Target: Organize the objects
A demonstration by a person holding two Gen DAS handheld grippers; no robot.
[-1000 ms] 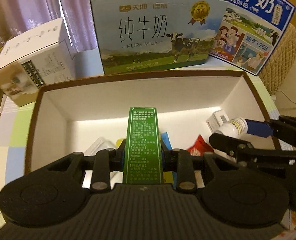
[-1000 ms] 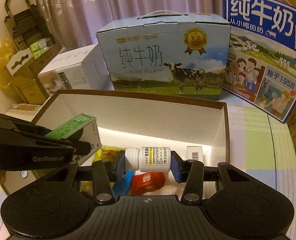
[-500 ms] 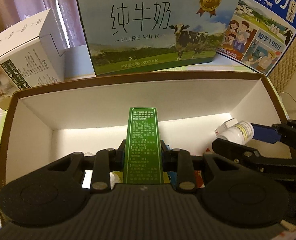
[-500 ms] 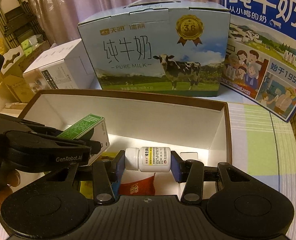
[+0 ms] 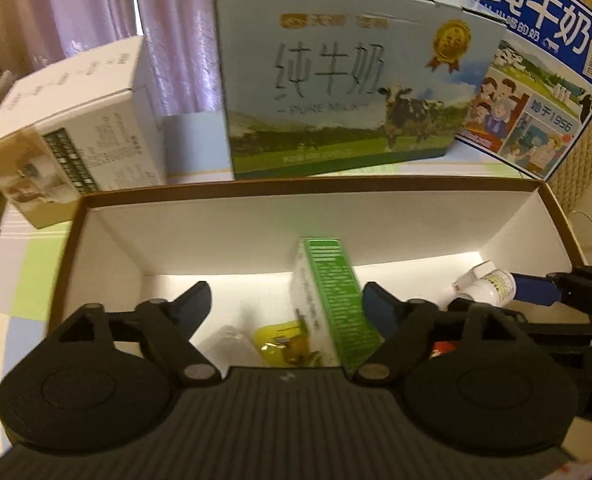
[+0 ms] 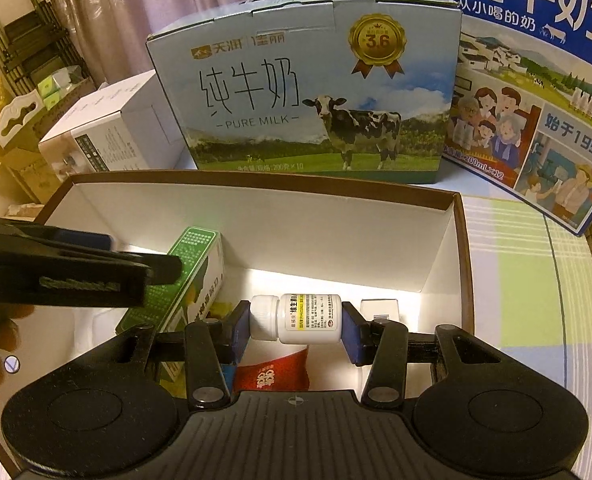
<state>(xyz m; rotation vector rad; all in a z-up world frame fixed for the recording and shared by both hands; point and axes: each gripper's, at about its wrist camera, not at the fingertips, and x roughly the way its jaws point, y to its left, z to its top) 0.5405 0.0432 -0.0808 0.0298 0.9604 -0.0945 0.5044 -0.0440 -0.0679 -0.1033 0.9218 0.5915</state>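
Note:
A brown-rimmed white open box lies in front of both grippers. My left gripper is open above it; the green medicine carton leans tilted against its right finger, loose, inside the box. The carton also shows in the right wrist view. My right gripper is shut on a white pill bottle, held sideways over the box's right part; the bottle also shows in the left wrist view. A yellow packet, a red packet and a small white box lie inside.
A blue "Pure Milk" carton stands behind the box, a dark blue milk carton at the back right, and a white carton at the back left. The table has a checked green and white cloth.
My left gripper has opened and let go of the green carton, which now tilts right inside the box. My right gripper still holds the bottle over the box.

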